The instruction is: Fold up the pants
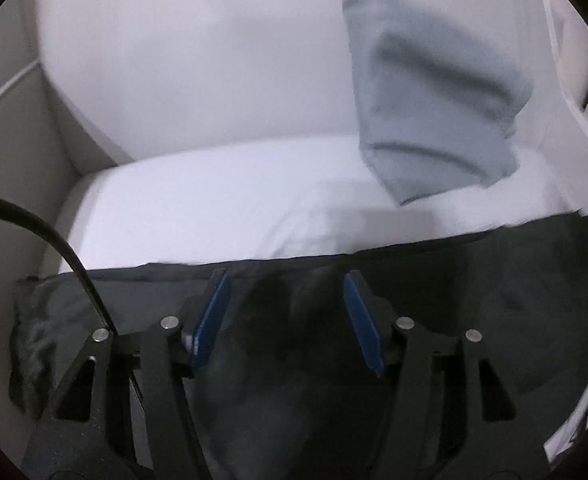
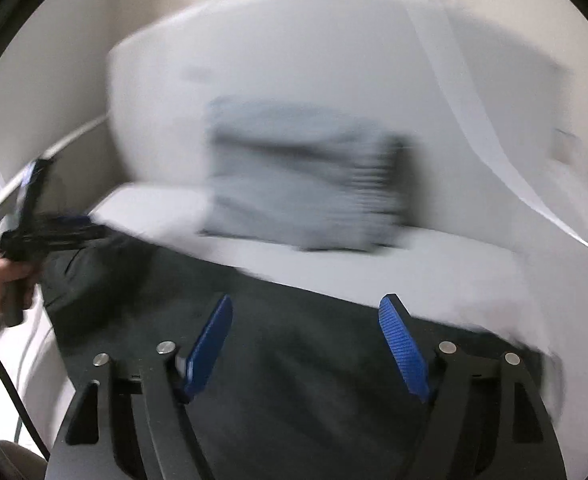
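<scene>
The dark pants (image 1: 434, 288) lie spread flat on the white bed (image 1: 198, 200), their far edge running straight across. My left gripper (image 1: 288, 284) is open above the pants near that edge, with nothing between its blue pads (image 1: 210, 320). In the right wrist view the pants (image 2: 294, 360) fill the lower middle, blurred. My right gripper (image 2: 306, 308) is open above them and empty. The left gripper (image 2: 34, 216), held in a hand, shows at the far left of the right wrist view over the pants' left end.
A grey pillow (image 1: 434, 92) leans against the white headboard (image 1: 194, 60) at the back; it also shows in the right wrist view (image 2: 302, 188). A beige wall (image 1: 10, 128) borders the bed on the left. A black cable (image 1: 54, 240) runs to the left gripper.
</scene>
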Tool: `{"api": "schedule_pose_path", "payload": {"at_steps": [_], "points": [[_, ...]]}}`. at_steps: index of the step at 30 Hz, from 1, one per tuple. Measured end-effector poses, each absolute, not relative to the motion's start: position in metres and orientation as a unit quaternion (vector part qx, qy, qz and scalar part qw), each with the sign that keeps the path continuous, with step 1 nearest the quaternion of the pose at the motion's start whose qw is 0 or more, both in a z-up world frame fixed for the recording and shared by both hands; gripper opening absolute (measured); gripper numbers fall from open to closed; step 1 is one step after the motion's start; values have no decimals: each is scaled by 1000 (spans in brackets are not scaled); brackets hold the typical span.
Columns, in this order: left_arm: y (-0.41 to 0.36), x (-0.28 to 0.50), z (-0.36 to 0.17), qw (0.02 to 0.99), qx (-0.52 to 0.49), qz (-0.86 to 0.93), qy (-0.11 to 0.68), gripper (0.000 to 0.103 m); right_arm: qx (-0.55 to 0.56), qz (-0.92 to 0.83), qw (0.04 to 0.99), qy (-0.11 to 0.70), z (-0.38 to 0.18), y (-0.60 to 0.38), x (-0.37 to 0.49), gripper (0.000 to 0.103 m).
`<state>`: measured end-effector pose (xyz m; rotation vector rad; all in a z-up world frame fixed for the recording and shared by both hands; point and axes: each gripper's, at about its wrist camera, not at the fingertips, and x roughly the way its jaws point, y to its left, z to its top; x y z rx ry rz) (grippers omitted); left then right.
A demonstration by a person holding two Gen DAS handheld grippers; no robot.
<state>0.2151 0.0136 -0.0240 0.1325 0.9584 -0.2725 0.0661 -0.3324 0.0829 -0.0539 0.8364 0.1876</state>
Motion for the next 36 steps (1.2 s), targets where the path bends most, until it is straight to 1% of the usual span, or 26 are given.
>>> {"api": "schedule_pose_path", "payload": {"at_steps": [1, 2, 3, 4, 5, 6, 7, 8, 11, 13, 14, 17, 19, 21, 24, 25, 27, 28, 29, 30, 31, 32, 33, 34, 35, 36], "points": [[11, 220, -32, 872, 72, -124, 469, 45, -30, 116, 901, 418, 73, -310, 85, 69], [8, 223, -42, 866, 84, -117, 479, 24, -28, 135, 891, 432, 62, -292, 103, 64], [7, 220, -49, 862, 97, -105, 487, 5, -25, 149, 882, 446, 50, -278, 117, 61], [8, 221, -58, 858, 116, -87, 492, 0, -25, 153, 873, 462, 35, -265, 134, 55], [9, 219, -62, 860, 126, -85, 488, 0, -23, 155, 866, 475, 21, -257, 146, 49], [7, 215, -62, 864, 145, -84, 475, 0, -29, 160, 854, 495, 4, -246, 157, 46], [7, 212, -63, 864, 161, -80, 471, 0, -40, 159, 847, 506, -9, -241, 160, 36], [6, 208, -64, 864, 181, -71, 465, 0, -58, 155, 840, 517, -21, -235, 164, 32], [17, 210, -69, 870, 183, -36, 457, 0, -69, 134, 848, 509, -29, -240, 170, 32], [35, 213, -75, 874, 172, 12, 453, 0, -44, 121, 848, 514, -31, -250, 175, 29], [45, 210, -75, 882, 155, 14, 445, 0, -37, 121, 849, 512, -31, -253, 175, 29], [49, 206, -80, 876, 188, 30, 444, 0, -62, 116, 859, 495, -34, -251, 170, 29], [54, 207, -79, 874, 178, 31, 452, 0, -64, 106, 861, 494, -32, -249, 162, 29], [48, 224, -77, 874, 146, 24, 463, 0, -65, 97, 862, 494, -31, -248, 162, 29], [64, 224, -60, 878, 76, -28, 472, 0, -64, 94, 861, 495, -22, -248, 155, 30], [77, 217, -47, 885, 38, -51, 460, 0, -43, 103, 862, 494, -16, -252, 156, 30], [112, 197, -20, 905, -24, -48, 423, 0, -13, 134, 876, 463, 10, -255, 139, 31], [129, 191, -10, 910, -41, -35, 411, 4, -12, 141, 882, 450, 20, -256, 128, 38], [153, 179, 0, 917, -61, -12, 395, 14, -15, 149, 885, 441, 30, -255, 117, 44], [170, 174, 4, 920, -70, 6, 387, 26, -13, 159, 886, 436, 37, -254, 106, 47], [185, 165, 6, 920, -76, 26, 383, 29, -7, 167, 886, 433, 41, -252, 97, 49], [199, 159, 4, 919, -76, 43, 384, 29, -2, 177, 882, 436, 42, -250, 88, 49], [210, 155, -3, 915, -65, 60, 394, 26, 2, 189, 878, 440, 41, -242, 81, 49], [214, 151, -11, 911, -49, 69, 404, 23, 4, 202, 871, 447, 38, -232, 72, 49], [220, 148, -24, 905, -20, 76, 419, 16, 2, 212, 866, 453, 34, -223, 67, 49], [219, 145, -34, 900, 3, 81, 429, 14, -6, 227, 858, 461, 27, -206, 61, 49]]}}
